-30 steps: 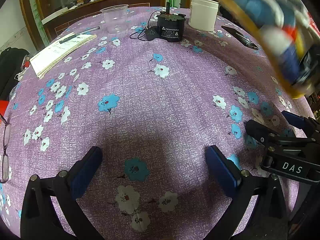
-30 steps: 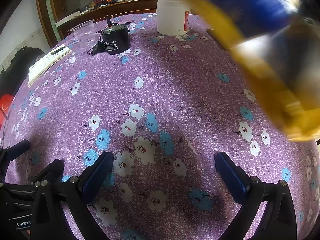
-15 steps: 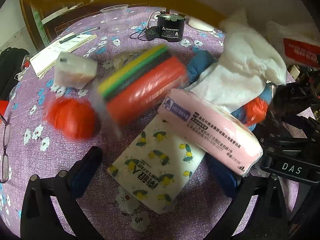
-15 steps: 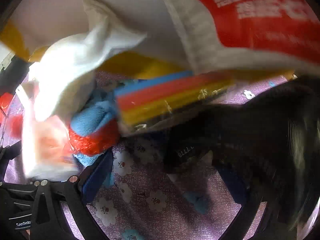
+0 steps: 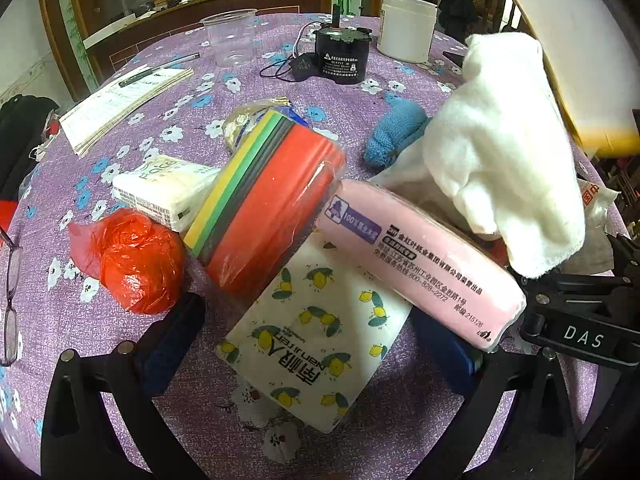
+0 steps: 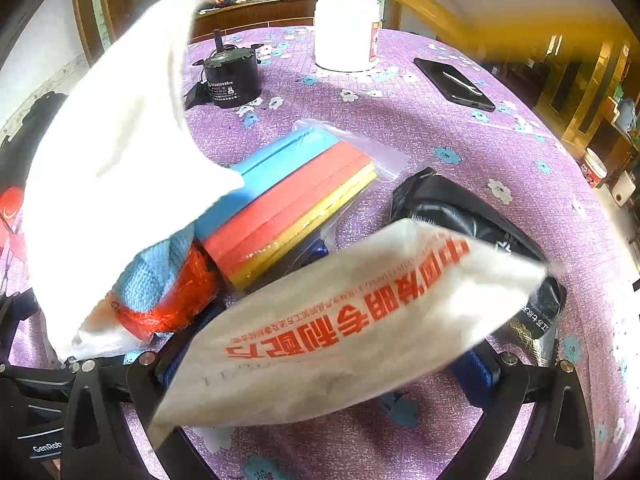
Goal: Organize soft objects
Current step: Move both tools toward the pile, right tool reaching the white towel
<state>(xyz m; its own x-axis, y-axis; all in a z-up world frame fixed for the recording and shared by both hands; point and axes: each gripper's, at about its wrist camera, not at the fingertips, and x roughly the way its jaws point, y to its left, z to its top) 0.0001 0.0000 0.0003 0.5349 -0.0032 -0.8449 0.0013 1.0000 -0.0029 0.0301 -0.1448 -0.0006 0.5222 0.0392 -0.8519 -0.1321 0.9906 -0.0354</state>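
Note:
A heap of soft things lies on the purple flowered tablecloth (image 5: 192, 360). In the left wrist view: a lemon-print tissue pack (image 5: 316, 352), a pink tissue pack (image 5: 424, 264), a wrapped stack of coloured sponges (image 5: 272, 208), a red plastic bag ball (image 5: 136, 260), a small white tissue pack (image 5: 164, 188), a blue cloth (image 5: 394, 130) and a white towel (image 5: 504, 164). My left gripper (image 5: 316, 344) is open around the lemon pack. In the right wrist view: a white bag with red print (image 6: 352, 328), another sponge stack (image 6: 288, 208), a black pouch (image 6: 460, 208). My right gripper (image 6: 328, 352) is open, its fingers partly hidden by the bag.
At the back stand a black motor with cable (image 5: 340, 56), a white jar (image 5: 406, 26) and a clear plastic cup (image 5: 232, 38). A notebook with a pen (image 5: 120, 100) lies back left, a black phone (image 6: 452, 84) back right. A yellow-rimmed container (image 6: 480, 8) is at top right.
One second ago the cloth was bare and a yellow-rimmed container hung tilted overhead. The soft things have tumbled out onto the table in front of both grippers. The grippers have not moved.

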